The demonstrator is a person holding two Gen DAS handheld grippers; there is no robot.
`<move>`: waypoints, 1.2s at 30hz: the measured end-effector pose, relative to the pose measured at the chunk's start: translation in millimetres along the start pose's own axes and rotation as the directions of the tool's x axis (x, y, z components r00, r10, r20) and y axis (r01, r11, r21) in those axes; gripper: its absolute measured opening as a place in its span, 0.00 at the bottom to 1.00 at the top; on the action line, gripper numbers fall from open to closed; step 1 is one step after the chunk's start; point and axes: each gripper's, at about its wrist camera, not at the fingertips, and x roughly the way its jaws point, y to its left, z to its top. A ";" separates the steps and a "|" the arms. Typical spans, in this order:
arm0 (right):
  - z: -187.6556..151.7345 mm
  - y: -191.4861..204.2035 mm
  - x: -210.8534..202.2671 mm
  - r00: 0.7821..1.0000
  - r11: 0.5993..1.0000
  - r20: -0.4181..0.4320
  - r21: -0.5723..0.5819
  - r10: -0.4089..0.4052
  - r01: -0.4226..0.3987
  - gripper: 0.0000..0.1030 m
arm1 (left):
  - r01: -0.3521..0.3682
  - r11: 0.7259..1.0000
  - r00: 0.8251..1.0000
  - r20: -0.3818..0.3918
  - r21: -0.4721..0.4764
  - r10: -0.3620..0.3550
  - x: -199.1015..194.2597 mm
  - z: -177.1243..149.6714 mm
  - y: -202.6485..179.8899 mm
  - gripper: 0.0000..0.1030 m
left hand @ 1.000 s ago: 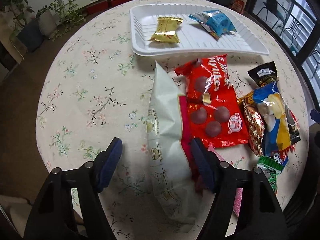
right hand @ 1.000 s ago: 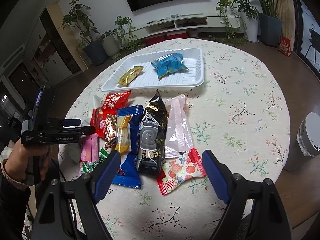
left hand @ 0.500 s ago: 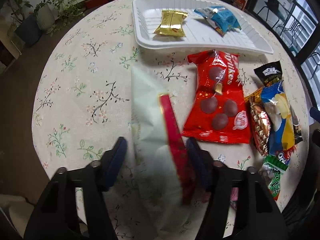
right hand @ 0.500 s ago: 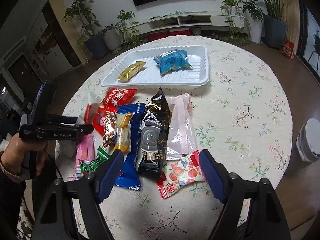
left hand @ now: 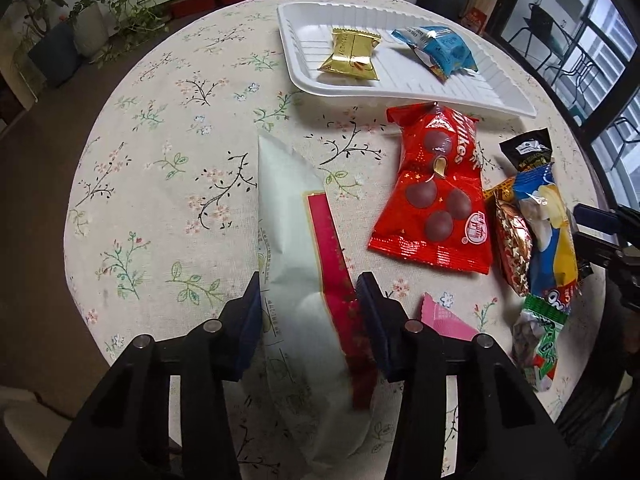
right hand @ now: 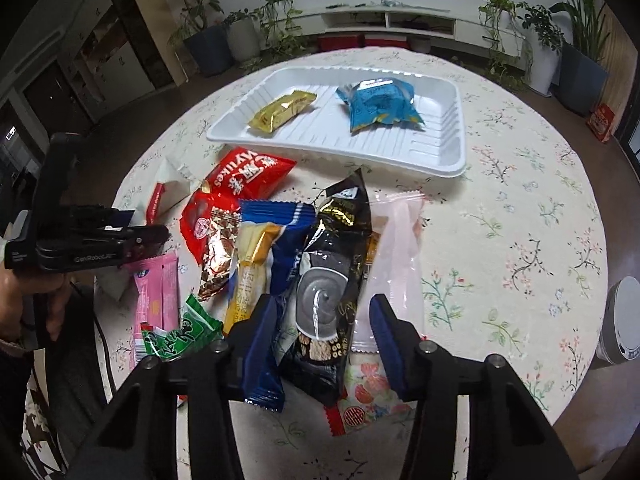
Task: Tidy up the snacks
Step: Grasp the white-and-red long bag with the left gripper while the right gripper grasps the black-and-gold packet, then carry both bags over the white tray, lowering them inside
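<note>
Floral-cloth round table (left hand: 168,184), living room behind: left gripper (left hand: 308,312) has its jaws closed in on a long white pouch (left hand: 292,248), soft and crinkly with a red stripe, while the ribbed white tray (left hand: 400,80) lies ahead beyond the tips. Right gripper (right hand: 322,336) jaws stand half-open astride a glossy black sachet (right hand: 332,280), contact unclear. Judgement: pinch the pouch mid-body, lift clear before carrying to the tray, since slick film may slip.

The left claw (left hand: 308,316) has narrowed onto the white bag (left hand: 296,240); the right claw (right hand: 322,332) has narrowed around the black packet (right hand: 332,276).
</note>
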 end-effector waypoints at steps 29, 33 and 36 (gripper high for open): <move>0.8 -2.0 3.4 1.000 0.996 0.003 0.084 0.005 -0.005 0.22 | 0.085 0.995 0.996 0.043 -0.060 -0.082 -19.7 -19.5 15.7 0.32; 1.4 -3.3 -5.2 0.999 0.994 0.029 0.107 0.025 -0.028 0.22 | 0.109 0.990 0.993 0.047 -0.085 -0.105 -22.4 -23.0 21.8 0.32; 0.5 -5.3 -11.3 0.998 0.990 0.047 0.127 0.048 -0.054 0.22 | 0.135 0.985 0.990 0.062 -0.104 -0.129 -27.7 -23.2 25.1 0.32</move>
